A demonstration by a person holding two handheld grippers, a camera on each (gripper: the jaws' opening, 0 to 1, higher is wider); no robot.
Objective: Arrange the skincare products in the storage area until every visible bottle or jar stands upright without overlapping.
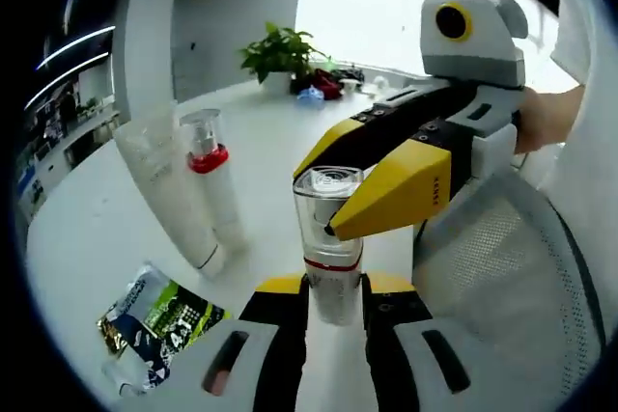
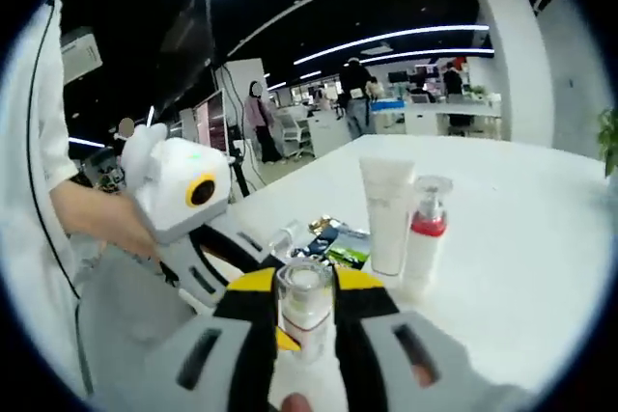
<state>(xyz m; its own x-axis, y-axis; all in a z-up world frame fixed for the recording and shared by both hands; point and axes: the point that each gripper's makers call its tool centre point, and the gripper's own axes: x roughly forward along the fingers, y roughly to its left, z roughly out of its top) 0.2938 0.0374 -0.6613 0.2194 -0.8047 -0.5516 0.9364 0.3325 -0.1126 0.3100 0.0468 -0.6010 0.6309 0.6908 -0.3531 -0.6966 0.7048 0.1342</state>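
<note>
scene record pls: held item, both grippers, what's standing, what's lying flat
held: clear-capped bottle, upright
left gripper: shut on the bottle's lower body
right gripper: jaws at the bottle's cap, on either side; contact unclear
standing: white tube on its cap, red-collared pump bottle, side by side on the white table
lying flat: sachets near the tube
background: potted plant

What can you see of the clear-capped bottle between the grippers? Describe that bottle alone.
The bottle has a clear, glassy-looking cap over a pale body, with a red band where the two meet. It stands upright above the white table; its base is hidden. The left gripper clamps its body just below the band, while the right gripper closes on the cap from the side. In the right gripper view the cap sits between yellow jaws.
</note>
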